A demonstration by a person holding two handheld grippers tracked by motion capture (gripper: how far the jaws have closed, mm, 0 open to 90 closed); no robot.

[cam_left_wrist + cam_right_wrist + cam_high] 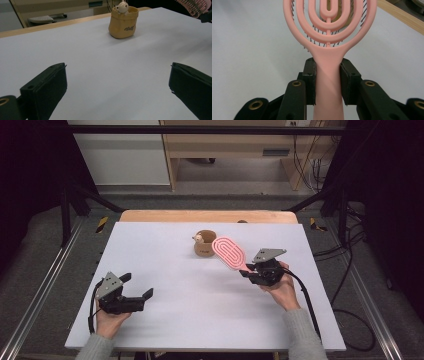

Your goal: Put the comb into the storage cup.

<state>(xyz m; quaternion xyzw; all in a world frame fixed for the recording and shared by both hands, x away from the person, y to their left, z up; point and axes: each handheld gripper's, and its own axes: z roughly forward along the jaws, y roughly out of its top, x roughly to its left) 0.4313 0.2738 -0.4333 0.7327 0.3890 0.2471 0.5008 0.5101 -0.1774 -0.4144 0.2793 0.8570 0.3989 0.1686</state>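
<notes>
A pink hairbrush [229,252] with looped ribs is held above the table, its head reaching toward a small tan pot [204,243] with a little figure on its rim. My right gripper [246,268] is shut on the brush handle [328,75], one pad [311,82] pressing on each side. The tan pot [123,22] stands upright at the table's far middle. My left gripper [136,286] rests low at the near left, open, with nothing between its fingers [47,87]. The brush head [194,6] pokes in at the top right of the left gripper view.
The white table top [190,290] spreads between the two grippers. A wooden edge [207,216] runs along the far side. Metal rails [40,285] flank the table, and cables [350,285] lie on the floor at the right.
</notes>
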